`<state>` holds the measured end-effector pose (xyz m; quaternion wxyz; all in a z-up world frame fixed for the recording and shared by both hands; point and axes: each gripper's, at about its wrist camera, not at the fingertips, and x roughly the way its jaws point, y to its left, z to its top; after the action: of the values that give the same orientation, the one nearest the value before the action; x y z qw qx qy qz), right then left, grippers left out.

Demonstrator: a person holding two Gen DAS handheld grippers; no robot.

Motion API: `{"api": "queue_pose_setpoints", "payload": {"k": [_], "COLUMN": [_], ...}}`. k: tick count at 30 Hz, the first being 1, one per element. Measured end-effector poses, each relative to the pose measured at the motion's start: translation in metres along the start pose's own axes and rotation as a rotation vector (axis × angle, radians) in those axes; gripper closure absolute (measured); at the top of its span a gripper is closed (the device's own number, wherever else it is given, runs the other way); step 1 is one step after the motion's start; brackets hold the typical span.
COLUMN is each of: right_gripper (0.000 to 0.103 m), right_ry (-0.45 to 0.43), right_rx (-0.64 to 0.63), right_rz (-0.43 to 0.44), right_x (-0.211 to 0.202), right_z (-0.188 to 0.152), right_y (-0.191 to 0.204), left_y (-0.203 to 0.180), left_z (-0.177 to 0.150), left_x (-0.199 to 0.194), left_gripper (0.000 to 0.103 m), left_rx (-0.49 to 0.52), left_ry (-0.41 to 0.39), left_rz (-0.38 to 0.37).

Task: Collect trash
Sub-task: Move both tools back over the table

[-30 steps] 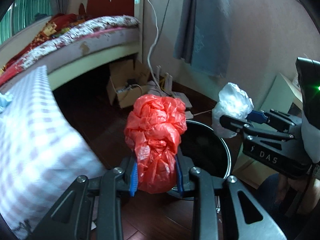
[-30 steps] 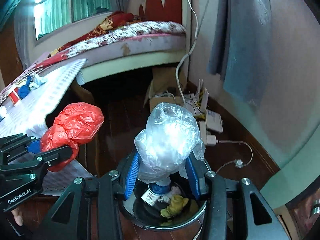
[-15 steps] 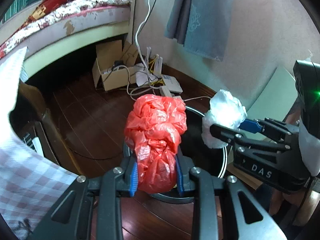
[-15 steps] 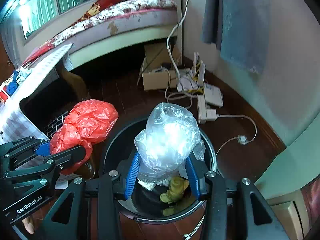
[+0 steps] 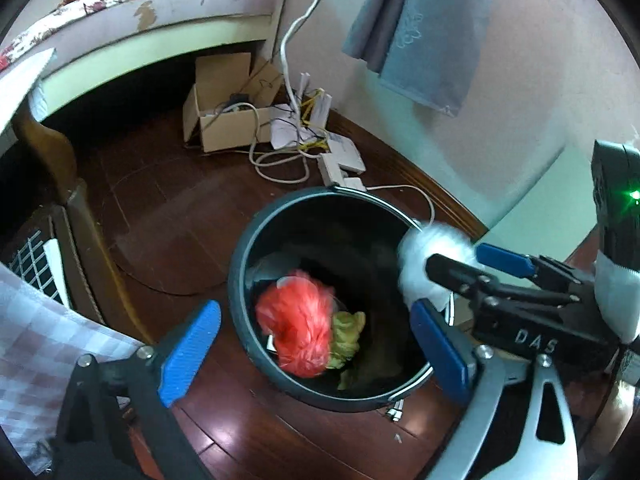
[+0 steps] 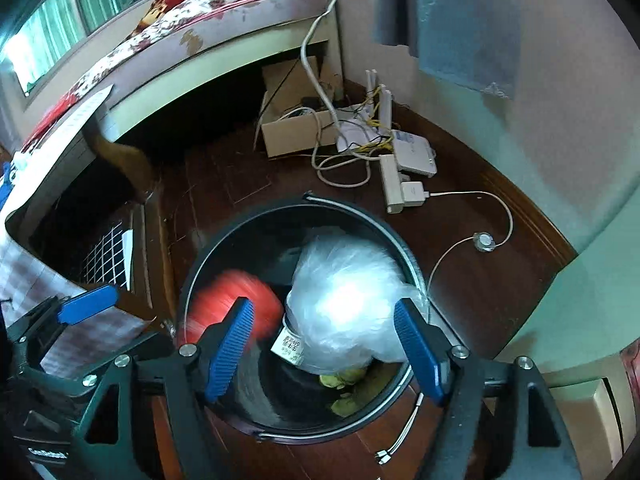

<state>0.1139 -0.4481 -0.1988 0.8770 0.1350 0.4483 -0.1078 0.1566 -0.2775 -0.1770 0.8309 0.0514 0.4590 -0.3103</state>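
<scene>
dim indoor light, heavy fisheye bend
daylight enters by the window (image 6: pixel 52 36); floor (image 5: pixel 224 436) shows glare; red bag (image 5: pixel 298 330) and clear bag (image 6: pixel 344 300) blur in motion.

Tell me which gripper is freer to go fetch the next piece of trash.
Left, probably. The left gripper is wide open, and the red bag is already in the bin. The right gripper has just been opening, with the clear bag still between its fingers.

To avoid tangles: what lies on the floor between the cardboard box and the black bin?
Looped white cables, a power strip and a white router; clearest in the right wrist view.
</scene>
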Motion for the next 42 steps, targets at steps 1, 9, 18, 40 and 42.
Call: {"api": "queue_pose_setpoints", "payload": {"k": [1,9,18,40,42], "right_gripper": [0.027,0.027,0.011,0.001,0.001], "right_ry": [0.001,0.003,-0.024,-0.160,-0.176], "right_rx": [0.005,-0.005,-0.015,-0.044,-0.059], "right_rz": [-0.002,-0.040,-0.082,-0.124,-0.113], "right_x": [0.000,-0.001,-0.007,-0.069,-0.075], "right_z": [0.000,-0.001,0.000,0.017,0.022], "right_y": [-0.001,0.001,0.002,0.025,0.034], "left_y": [0.000,0.004,0.005,0.015,0.023], "left_z": [0.000,0.005,0.005,0.025,0.025], "left_x": [-0.001,-0.005,-0.015,-0.091,-0.097], "left_gripper": [0.006,0.006,0.004,0.003,0.003], "left_rx": [0.002,0.007,0.028,0.038,0.033], "left_ry": [-0.005,-0.029,-0.049,-0.201,-0.212], "left_rz": [0.010,0.036,0.041,0.064,0.087]}}
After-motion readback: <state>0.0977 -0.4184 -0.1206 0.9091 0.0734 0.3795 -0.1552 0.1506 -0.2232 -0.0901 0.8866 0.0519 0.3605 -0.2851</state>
